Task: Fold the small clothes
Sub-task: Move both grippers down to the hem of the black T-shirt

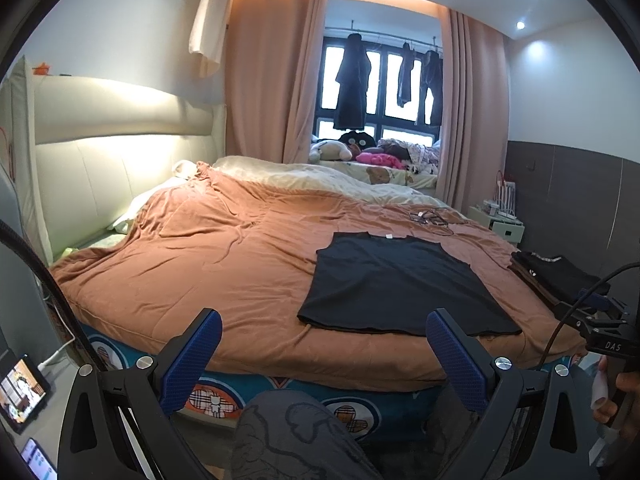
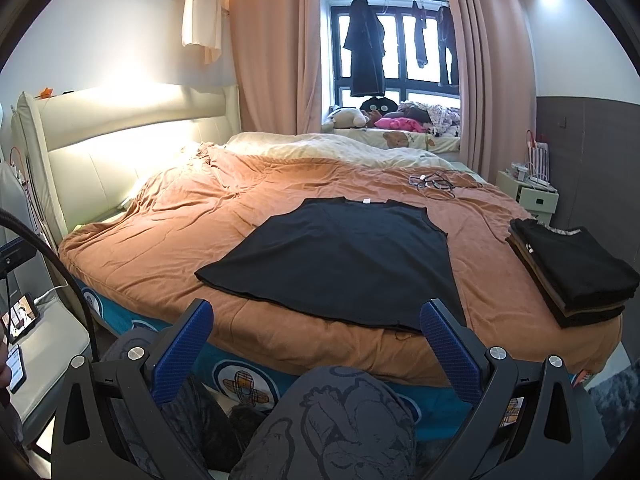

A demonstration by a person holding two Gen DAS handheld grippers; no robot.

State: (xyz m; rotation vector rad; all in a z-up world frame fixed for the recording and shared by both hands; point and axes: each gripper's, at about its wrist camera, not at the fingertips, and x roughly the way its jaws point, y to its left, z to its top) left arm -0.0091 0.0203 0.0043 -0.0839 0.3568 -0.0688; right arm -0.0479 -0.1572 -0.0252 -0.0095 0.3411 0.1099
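Note:
A black sleeveless top (image 1: 396, 284) lies spread flat on the orange blanket (image 1: 224, 248), neck toward the window, hem near the bed's front edge. It also shows in the right wrist view (image 2: 344, 260). My left gripper (image 1: 324, 344) is open and empty, held off the bed's front edge, below the top's hem. My right gripper (image 2: 316, 336) is open and empty, also short of the hem. The right gripper's body shows at the right edge of the left wrist view (image 1: 600, 332).
A stack of folded dark clothes (image 2: 572, 268) sits at the bed's right edge. Tangled cables (image 2: 434, 182) lie behind the top. A bedside table (image 2: 528, 194) stands at the far right. A tablet (image 1: 22, 394) and a phone (image 1: 38, 460) lie on a seat at left. My knee (image 2: 344, 420) is below the grippers.

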